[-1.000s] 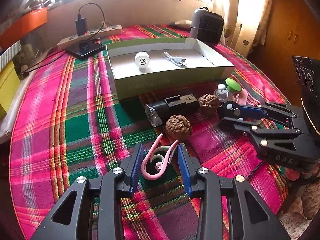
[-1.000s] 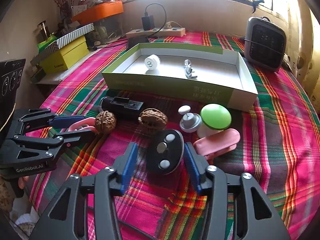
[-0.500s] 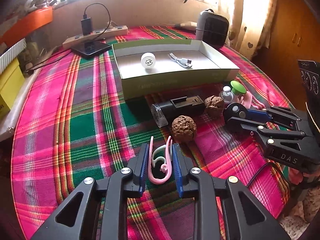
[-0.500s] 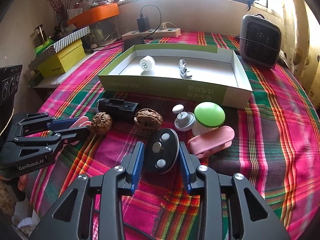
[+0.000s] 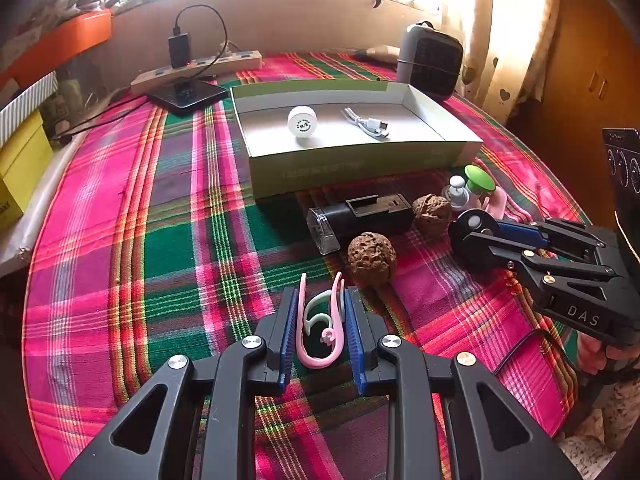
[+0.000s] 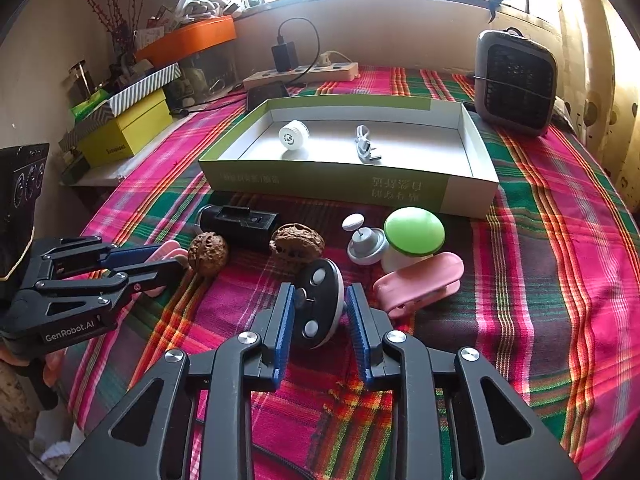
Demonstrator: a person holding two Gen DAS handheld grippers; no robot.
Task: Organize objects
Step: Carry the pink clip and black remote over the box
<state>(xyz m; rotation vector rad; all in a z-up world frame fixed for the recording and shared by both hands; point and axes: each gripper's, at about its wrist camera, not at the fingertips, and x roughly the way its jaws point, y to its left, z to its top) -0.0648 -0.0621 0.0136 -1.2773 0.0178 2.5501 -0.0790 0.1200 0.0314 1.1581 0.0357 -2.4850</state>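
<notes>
at lower centre of each view, the left gripper (image 5: 320,320) pinches the pink looped plastic clip (image 5: 320,320) while the right gripper (image 6: 320,312), jaws closing, squeezes the black oval remote (image 6: 318,304), long axis toward the open green-and-white cardboard box (image 6: 332,186) ahead on the tabletop.

left wrist view: right gripper (image 5: 472,232) covers most of the black oval remote (image 5: 474,222), only one end with a button shows. pink clip (image 5: 498,204) mostly behind the green mushroom thing (image 5: 480,180). print on the box's (image 5: 360,164) front wall too blurred to read. yellow box (image 5: 20,168) cut off by the left edge.

right wrist view: left gripper (image 6: 160,264) hides most of the pink ear hook (image 6: 170,248). flashlight's (image 6: 238,222) lens end hidden behind a walnut (image 6: 208,252). table's near edge under both grippers' bodies. person's hand (image 6: 16,396) cropped at lower left.
</notes>
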